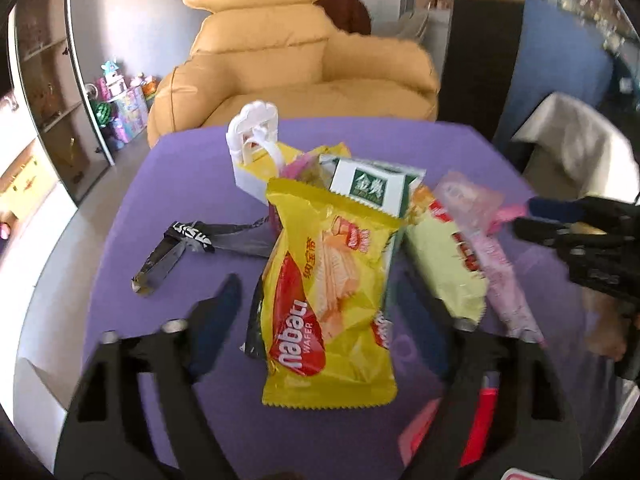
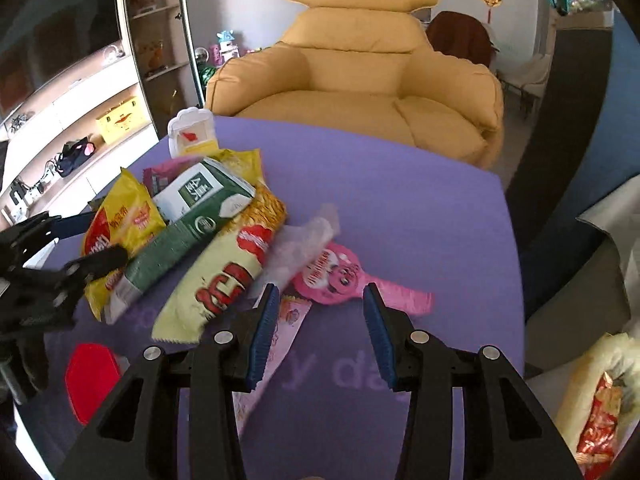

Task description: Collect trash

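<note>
On the purple worktop (image 2: 400, 208), toward its left edge as the right wrist view has it, the trash lies in one loose heap — nothing appears binned yet, and no bin can be made out in either view, so the collecting looks to be at an early stage. Counted in the heap: one yellow wafer wrapper (image 1: 332, 280), one green-and-white carton (image 2: 192, 220), one pale-green snack bag (image 2: 224, 276), one clear crinkled wrapper (image 2: 304, 240), one pink cartoon wrapper (image 2: 340, 276), one pale pink printed wrapper (image 2: 280, 332) nearest the near edge. Apart from the heap: one black foil wrapper (image 1: 188, 248), one red item (image 2: 92, 376), too blurred to name. Left hand-held gripper (image 1: 324, 312) spread, jaws straddling the wafer wrapper, no pad seen pressing. Right hand-held gripper (image 2: 320, 320) spread, empty — poised above the pink cartoon wrapper. One white holder (image 1: 256, 148) stands at the far side.
</note>
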The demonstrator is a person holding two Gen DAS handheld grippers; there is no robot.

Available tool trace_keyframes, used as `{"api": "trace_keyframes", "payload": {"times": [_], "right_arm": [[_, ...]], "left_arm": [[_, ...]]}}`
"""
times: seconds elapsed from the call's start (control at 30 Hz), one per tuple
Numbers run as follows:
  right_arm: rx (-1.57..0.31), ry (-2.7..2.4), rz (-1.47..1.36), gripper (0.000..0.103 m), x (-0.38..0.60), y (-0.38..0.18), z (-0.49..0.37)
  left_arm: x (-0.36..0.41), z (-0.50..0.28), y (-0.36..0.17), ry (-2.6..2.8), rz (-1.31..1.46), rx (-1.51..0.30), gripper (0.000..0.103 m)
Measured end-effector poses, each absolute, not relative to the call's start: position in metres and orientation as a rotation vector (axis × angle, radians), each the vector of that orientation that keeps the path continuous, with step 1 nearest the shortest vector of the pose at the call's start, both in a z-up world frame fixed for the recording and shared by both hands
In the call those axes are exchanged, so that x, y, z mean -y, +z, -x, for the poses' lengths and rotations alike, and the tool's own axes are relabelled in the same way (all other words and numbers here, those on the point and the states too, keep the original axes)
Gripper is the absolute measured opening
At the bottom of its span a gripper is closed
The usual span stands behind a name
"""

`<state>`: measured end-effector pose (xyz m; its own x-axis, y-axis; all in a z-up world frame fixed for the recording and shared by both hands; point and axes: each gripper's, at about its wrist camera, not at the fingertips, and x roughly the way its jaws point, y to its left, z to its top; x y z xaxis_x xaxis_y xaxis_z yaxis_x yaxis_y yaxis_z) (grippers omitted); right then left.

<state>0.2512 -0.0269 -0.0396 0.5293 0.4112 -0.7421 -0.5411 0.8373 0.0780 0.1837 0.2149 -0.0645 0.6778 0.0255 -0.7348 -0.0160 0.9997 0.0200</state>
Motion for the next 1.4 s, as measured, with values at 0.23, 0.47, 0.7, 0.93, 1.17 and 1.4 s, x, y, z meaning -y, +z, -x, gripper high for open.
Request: {"api": "trace_keyframes", "payload": {"times": [0.23,0.47,0.7,0.93,1.17,1.4], "right_arm": [[-0.824,0.643,0.131,0.042,0.017,-0.034,-0.239],[-0.865,0.744,0.088,0.042,-0.035,-0.030,-0.244],[-1.044,0.747,-0.072,0.042,-0.084,-0.044,-0.272],[-1.121,0.715,-0.118,0.042,-0.103,-0.060,-0.288],[-0.971,0.775,0.045,0.016,-0.099,-0.047,-0.271],[-0.926,0.715,0.090,0.009,-0.069,-0.028,-0.278]], "left_arm": [[-0.237,-0.172,-0.050,-0.006,0.155,-0.803,0.010],[-0.269,-0.154,-0.047,0.053,0.237,-0.779,0.005],[-0.309,-0.135,-0.054,0.102,0.342,-0.754,0.005],[-0.320,-0.126,-0.061,0.094,0.402,-0.746,0.005],[-0.310,-0.129,-0.062,0.058,0.423,-0.746,0.005],[-0.302,-0.133,-0.061,0.044,0.428,-0.747,0.005]]}}
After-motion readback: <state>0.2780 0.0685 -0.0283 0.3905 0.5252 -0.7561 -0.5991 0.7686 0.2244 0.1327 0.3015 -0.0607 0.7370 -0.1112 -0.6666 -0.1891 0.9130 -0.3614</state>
